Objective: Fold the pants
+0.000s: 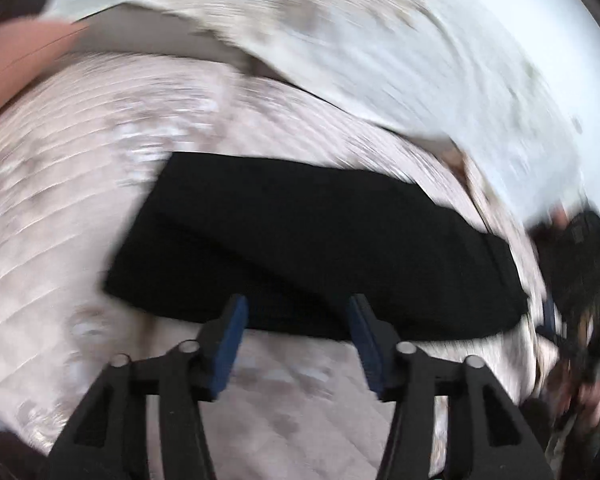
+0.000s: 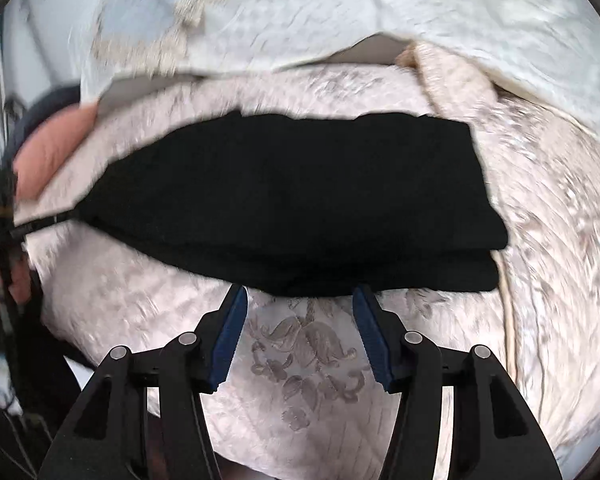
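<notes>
Both jaws wide, above pants (image 2: 292,200).

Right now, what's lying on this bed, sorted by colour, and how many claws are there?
Black: 1, the folded pants
Pale pink patterned: 1, the quilt under them
White: 1, the sheet at the far side
Salmon pink: 1, a cushion, partly hidden
Claws: 2, the left claw and the right claw, both open and empty
Total: 6

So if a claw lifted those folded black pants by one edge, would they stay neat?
Probably not. The pants look like soft stacked layers, so they would likely droop and unfold. Pushed, they may bunch on the textured quilt rather than slide. Both claws are open, holding nothing.
</notes>
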The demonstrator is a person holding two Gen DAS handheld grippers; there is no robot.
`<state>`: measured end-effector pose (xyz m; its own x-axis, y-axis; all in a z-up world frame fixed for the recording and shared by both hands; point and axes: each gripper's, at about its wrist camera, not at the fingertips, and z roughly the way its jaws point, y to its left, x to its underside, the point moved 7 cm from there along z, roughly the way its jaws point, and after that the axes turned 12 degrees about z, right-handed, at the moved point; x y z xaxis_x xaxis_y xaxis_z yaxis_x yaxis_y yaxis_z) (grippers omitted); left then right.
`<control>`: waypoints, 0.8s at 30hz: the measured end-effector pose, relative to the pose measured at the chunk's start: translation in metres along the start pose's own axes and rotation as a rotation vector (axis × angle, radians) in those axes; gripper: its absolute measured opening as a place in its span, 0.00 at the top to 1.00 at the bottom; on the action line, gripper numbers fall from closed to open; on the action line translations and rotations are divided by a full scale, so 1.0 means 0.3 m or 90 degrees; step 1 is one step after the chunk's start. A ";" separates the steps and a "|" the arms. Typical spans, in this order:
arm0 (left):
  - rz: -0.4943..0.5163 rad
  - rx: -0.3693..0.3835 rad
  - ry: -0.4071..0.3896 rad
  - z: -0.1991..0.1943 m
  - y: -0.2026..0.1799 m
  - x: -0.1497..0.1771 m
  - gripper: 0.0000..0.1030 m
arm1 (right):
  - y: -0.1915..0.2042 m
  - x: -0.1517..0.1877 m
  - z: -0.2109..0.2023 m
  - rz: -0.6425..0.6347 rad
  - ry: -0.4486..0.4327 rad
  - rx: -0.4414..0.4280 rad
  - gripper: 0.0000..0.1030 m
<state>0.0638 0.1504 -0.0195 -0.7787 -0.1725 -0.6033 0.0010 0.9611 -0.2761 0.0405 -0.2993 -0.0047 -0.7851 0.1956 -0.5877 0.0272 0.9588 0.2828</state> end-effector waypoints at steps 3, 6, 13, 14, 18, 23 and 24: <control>-0.093 -0.006 0.000 0.012 0.082 0.004 0.39 | -0.029 -0.014 -0.020 0.050 -0.033 0.005 0.46; -0.151 0.020 0.020 0.059 0.107 0.014 0.39 | -0.033 -0.016 -0.002 0.073 -0.034 0.003 0.46; -0.151 0.100 0.000 0.139 -0.004 -0.110 0.39 | -0.033 -0.029 0.038 0.109 -0.037 0.000 0.46; -0.125 0.129 -0.019 0.124 -0.044 -0.143 0.39 | -0.033 -0.031 0.040 0.112 -0.037 0.000 0.46; -0.006 0.201 -0.089 0.063 -0.195 -0.268 0.39 | -0.025 -0.044 0.036 0.111 -0.047 -0.002 0.46; -0.022 0.001 -0.047 0.044 -0.031 -0.204 0.39 | -0.008 -0.051 0.031 0.095 -0.053 0.000 0.46; -0.038 -0.030 -0.016 0.055 0.012 -0.158 0.39 | -0.004 -0.052 0.029 0.091 -0.055 -0.002 0.46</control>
<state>0.1109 0.1586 -0.0042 -0.7602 -0.2352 -0.6056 -0.0751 0.9578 -0.2776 0.0580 -0.3017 -0.0026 -0.7168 0.3472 -0.6046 0.1331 0.9194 0.3701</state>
